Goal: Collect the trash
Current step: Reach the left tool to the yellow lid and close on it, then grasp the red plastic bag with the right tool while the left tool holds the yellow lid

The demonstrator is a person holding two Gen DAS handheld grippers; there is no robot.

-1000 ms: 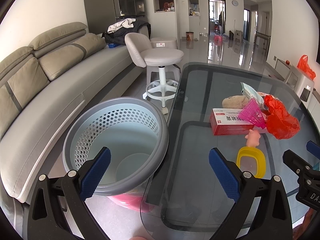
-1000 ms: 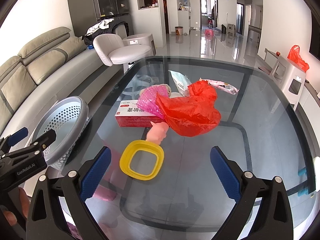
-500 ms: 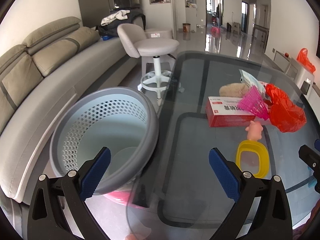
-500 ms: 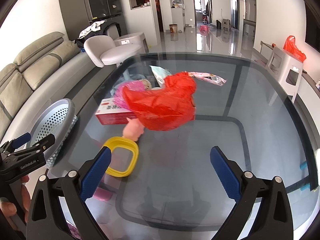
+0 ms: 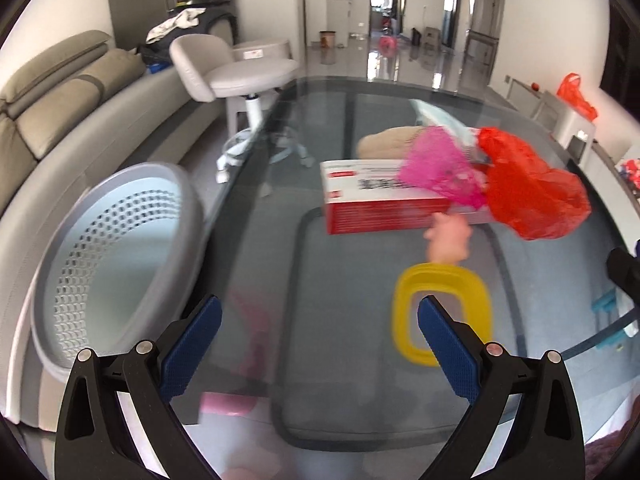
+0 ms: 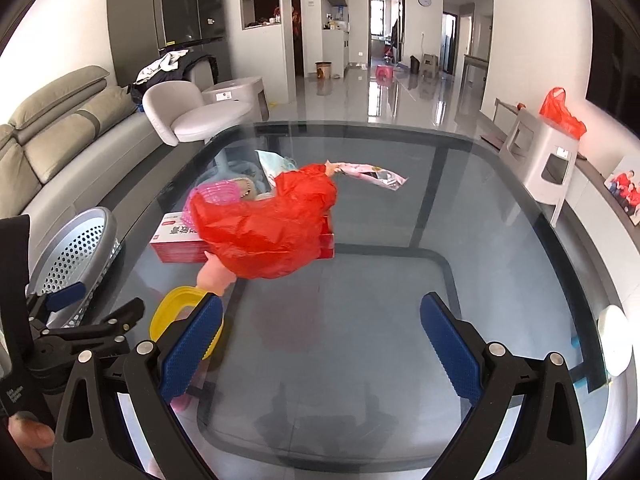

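Glass table (image 6: 400,300) under me, grey perforated basket (image 5: 116,248) off its left edge, crumpled red plastic bag (image 6: 268,232) draped over the red-and-white box (image 5: 384,204) mid-table, yellow ring (image 5: 440,312) nearer, and my left gripper (image 5: 320,344) and right gripper (image 6: 320,344) both gape empty.

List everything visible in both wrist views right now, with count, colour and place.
table: 1, dark glass, centre
red bag: 1, red, on the box
box: 1, red and white, table left
mesh: 1, pink, on the box
yellow ring: 1, yellow, table near edge
pink toy: 1, flesh pink, between ring and box
wrapper: 1, pink, table far side
bin: 1, grey, floor left of table
sofa: 1, beige, left
stool: 1, white, beyond table
left tool: open, empty
right tool: open, empty
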